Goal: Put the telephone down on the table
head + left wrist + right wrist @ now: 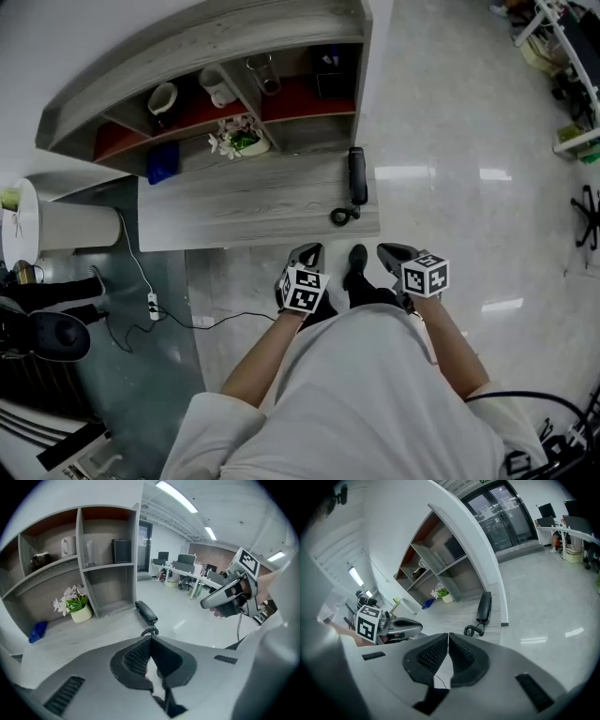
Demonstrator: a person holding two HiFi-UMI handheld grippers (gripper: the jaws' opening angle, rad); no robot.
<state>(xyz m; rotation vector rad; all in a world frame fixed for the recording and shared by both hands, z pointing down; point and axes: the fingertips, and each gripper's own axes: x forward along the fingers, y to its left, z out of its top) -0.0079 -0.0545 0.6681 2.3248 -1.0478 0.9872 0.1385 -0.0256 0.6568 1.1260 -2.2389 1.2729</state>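
While the person looks down from above, the telephone [357, 174] lies flat on the table [244, 202], close to its right end. Its curly cord [343, 215] sits near the front edge. The left gripper [313, 249] and the right gripper [385, 249] hang by the person's body, off the table and apart from the phone. So the job looks done, I think.

From the left gripper view, its two jaws are pressed together with nothing between them. The phone [146, 612] rests ahead on the table, past the jaws, and nothing touches it.

From the right gripper view, those jaws are together too, and they hold nothing. The phone [484, 607] lies by the table's end, and the cord [472, 630] is bunched in front of it.

To finish well, I would hold both grippers back and not bump the cord, since a tug could pull the phone off that end. If the phone should sit safer, a soft push toward the middle of the table would help.
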